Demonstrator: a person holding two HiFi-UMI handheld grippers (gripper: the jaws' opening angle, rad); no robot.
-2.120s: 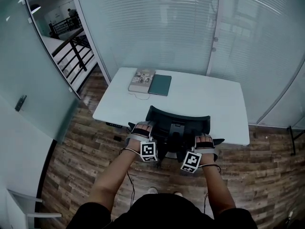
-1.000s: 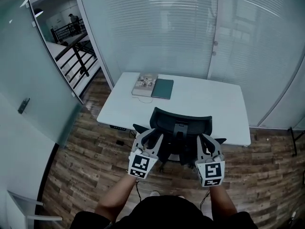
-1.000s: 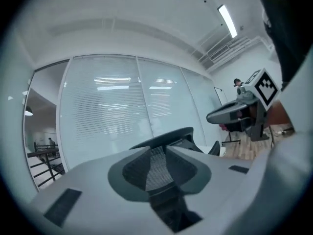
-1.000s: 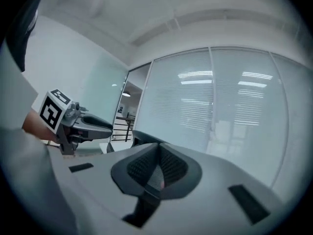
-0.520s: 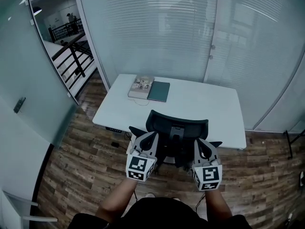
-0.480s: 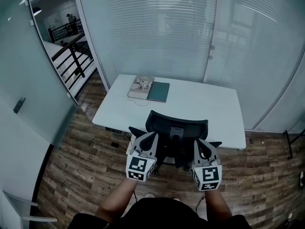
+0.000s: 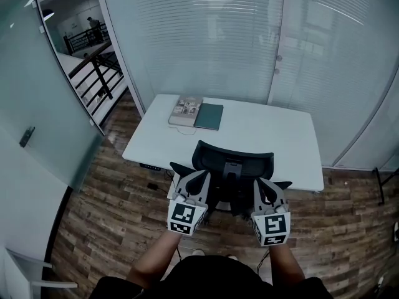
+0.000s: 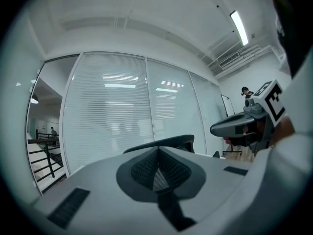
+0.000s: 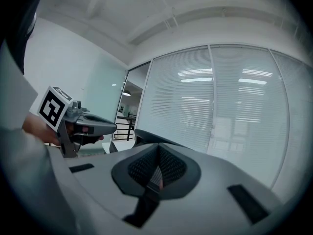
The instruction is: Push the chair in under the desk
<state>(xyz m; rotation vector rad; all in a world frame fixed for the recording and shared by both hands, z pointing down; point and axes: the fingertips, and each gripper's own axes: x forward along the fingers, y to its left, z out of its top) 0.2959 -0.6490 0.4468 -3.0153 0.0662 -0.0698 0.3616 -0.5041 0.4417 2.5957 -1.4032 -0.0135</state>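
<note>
A black office chair stands with its seat tucked under the white desk and its backrest at the desk's near edge. My left gripper is shut and empty, pointing at the left side of the backrest. On the right side my right gripper is also shut and empty. Whether either tip touches the chair I cannot tell. In the left gripper view the shut jaws point up past the backrest's top edge. In the right gripper view the shut jaws do the same.
A book and a green notebook lie at the desk's far left corner. Glass walls with blinds close in behind the desk. A stair railing shows through the glass at left. The floor is wood plank.
Both grippers came off the backrest's sides and drew back toward me. The left jaws, slightly apart a second ago, have shut. The chair stays under the desk.
</note>
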